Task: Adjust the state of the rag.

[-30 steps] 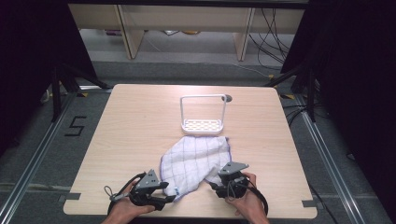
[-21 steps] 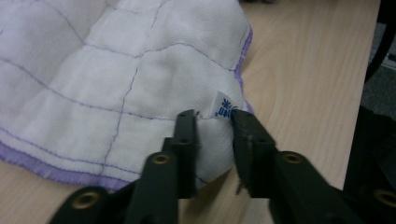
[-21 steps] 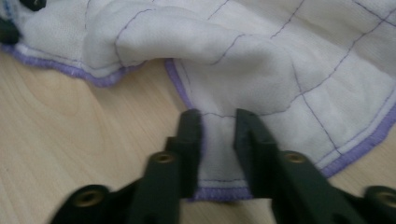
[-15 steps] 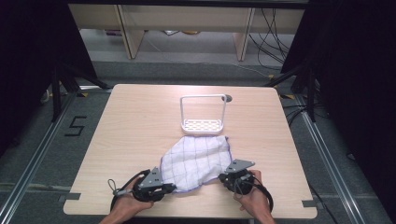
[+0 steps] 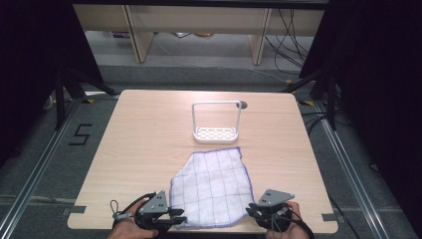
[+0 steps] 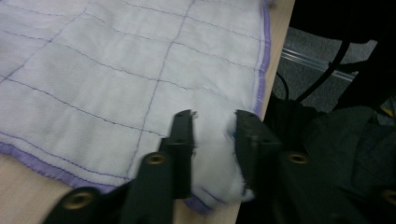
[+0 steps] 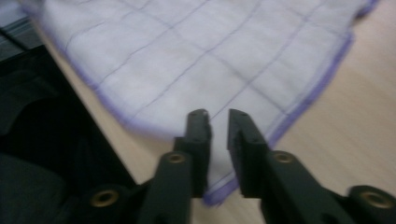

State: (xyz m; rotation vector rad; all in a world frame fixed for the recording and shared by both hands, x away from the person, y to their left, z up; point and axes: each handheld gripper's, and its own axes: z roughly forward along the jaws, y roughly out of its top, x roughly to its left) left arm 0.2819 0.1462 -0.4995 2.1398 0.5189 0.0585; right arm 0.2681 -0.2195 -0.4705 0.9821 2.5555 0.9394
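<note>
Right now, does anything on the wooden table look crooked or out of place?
The white cloth with purple grid lines lies askew: its far edge slants, and its near corners reach the table's front edge, pinched by the left gripper and right gripper. The white rack stands upright.

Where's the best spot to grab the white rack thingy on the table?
Probably the top bar of the white rack: its handle arches upright over the low perforated tray, with open space beneath. Coming from above, jaws straddling the bar, looks easiest; the tray sits flat on the table.
</note>
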